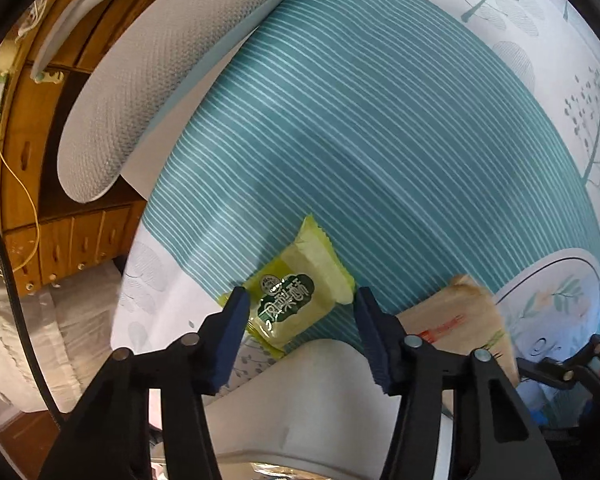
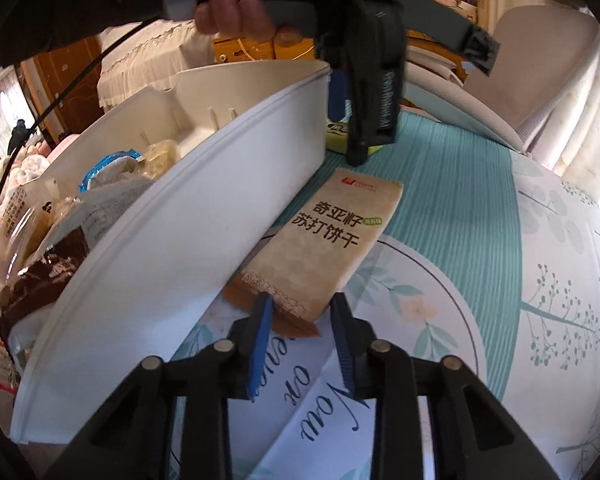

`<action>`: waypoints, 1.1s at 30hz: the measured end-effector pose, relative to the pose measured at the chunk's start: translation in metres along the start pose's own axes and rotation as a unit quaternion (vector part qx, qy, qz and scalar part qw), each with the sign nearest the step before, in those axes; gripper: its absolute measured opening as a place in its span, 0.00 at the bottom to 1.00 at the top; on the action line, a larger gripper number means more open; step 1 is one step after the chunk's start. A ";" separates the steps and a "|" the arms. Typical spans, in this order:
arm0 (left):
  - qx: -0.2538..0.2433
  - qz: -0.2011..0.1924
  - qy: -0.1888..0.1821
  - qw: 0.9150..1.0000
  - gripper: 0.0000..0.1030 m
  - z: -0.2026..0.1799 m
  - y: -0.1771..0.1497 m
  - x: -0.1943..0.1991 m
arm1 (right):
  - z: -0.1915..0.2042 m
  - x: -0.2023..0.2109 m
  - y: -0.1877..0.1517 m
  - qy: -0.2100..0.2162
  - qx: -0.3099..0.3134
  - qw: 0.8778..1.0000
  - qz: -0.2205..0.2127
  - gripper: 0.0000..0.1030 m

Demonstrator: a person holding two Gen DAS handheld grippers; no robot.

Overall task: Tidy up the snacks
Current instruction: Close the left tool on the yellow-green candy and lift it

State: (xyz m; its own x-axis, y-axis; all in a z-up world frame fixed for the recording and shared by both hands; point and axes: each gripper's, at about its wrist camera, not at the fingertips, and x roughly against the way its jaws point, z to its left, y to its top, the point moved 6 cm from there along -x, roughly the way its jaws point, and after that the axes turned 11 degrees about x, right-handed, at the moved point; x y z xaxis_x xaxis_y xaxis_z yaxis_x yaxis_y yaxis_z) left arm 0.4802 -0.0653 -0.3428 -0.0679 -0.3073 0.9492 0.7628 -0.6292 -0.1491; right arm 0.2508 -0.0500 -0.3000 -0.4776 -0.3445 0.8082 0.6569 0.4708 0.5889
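A green snack packet (image 1: 300, 300) lies on the teal striped tablecloth. My left gripper (image 1: 300, 304) is open, its blue pads on either side of the packet; it also shows from outside in the right wrist view (image 2: 364, 120) above the packet (image 2: 336, 136). A tan soda-cracker packet (image 2: 332, 240) lies beside the white storage bin (image 2: 180, 220); it also shows in the left wrist view (image 1: 460, 320). My right gripper (image 2: 302, 312) is open around the cracker packet's near end, not closed on it.
The bin holds several snacks, including a brown packet (image 2: 40, 280) and a blue-edged bag (image 2: 108, 168). A white mesh chair back (image 1: 140, 100) stands at the table's far edge. Wooden drawers (image 1: 60, 240) stand beyond. A printed circle (image 2: 440, 300) marks the cloth.
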 end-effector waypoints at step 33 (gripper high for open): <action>0.106 -0.061 -0.075 0.990 0.14 0.015 -0.004 0.051 | -0.063 0.007 -0.002 0.030 -0.262 0.962 0.065 0.29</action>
State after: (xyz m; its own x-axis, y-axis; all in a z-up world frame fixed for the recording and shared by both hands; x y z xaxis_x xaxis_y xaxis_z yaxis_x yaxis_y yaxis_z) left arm 0.4828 -0.0675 -0.2896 -0.0844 -0.1183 0.9894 0.8732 -0.4871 0.0162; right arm 0.2830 -0.1042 -0.2960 -0.3470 -0.3642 0.8643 0.9205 0.0441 0.3882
